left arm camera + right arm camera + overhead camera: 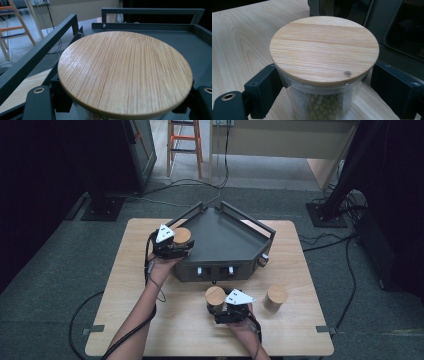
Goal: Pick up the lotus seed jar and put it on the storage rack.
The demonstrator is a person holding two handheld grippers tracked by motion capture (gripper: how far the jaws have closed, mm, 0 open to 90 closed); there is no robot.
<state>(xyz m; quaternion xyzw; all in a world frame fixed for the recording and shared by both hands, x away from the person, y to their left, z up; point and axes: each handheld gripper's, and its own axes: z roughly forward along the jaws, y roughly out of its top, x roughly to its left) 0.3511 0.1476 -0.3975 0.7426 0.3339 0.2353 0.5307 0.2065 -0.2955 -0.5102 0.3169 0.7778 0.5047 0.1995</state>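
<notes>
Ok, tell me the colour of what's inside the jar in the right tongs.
Green, small round beans or peas behind the clear glass of the jar, best seen in the right gripper view.

Dim, dark-edged; close-ups perhaps soft

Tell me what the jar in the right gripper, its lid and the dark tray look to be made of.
The jar looks like clear glass or plastic: green beans show through its wall. Its lid looks like pale wood or bamboo, smooth, with straight grain lines. The tray looks like dark grey painted metal, matt, with square rails and a screw at a corner in the left gripper view.
</notes>
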